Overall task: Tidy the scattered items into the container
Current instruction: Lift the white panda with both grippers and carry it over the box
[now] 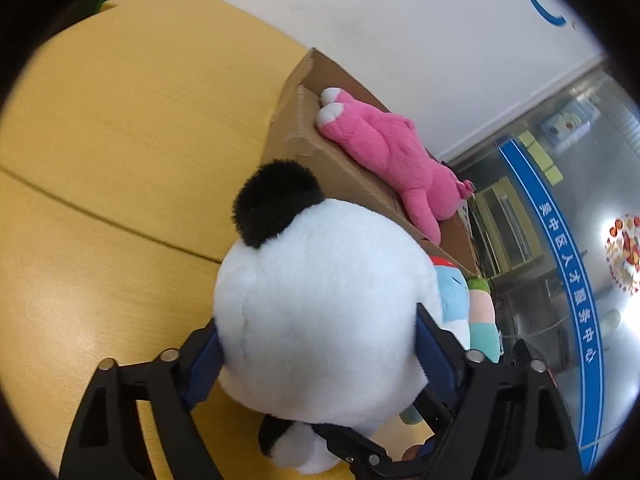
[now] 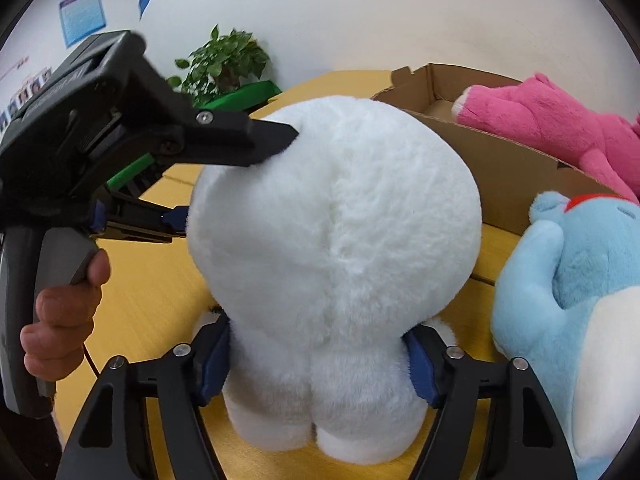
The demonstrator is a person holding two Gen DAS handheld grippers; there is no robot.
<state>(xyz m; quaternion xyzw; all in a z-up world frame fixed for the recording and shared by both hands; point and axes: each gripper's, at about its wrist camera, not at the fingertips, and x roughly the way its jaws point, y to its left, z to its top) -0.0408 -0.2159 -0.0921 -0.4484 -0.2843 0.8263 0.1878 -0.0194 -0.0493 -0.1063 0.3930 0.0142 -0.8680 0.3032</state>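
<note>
The white plush toy (image 2: 332,264) stood upright on the yellow tabletop (image 1: 100,128), and both grippers had hold of it. The right gripper (image 2: 320,364) was nearest in its own view: its jaws were partly closed on the toy's lower body, one blue pad (image 2: 214,364) pressed into the fur on each side, just under the big round head. The left gripper (image 1: 316,356) held the same toy; in the left wrist view its jaws were closed on the sides of the white head, with the fur bulging out between the blue pads. In the right wrist view the left gripper came in from the left side, its upper black finger (image 2: 256,136) touching the top of the head, and a hand (image 2: 64,320) was wrapped around its grey handle. The toy had a black fluffy ear (image 1: 276,200) on top.

Just beside the white toy, to its right, lay a light blue plush toy (image 2: 572,320) with a white belly, also on the tabletop. Behind both toys stood the cardboard box (image 2: 500,160), open at the top, near the far edge of the tabletop. A pink plush toy (image 1: 396,152) lay on the box, its white feet over the rim. Beyond the tabletop, a green potted plant (image 2: 224,60) stood by the white wall.
</note>
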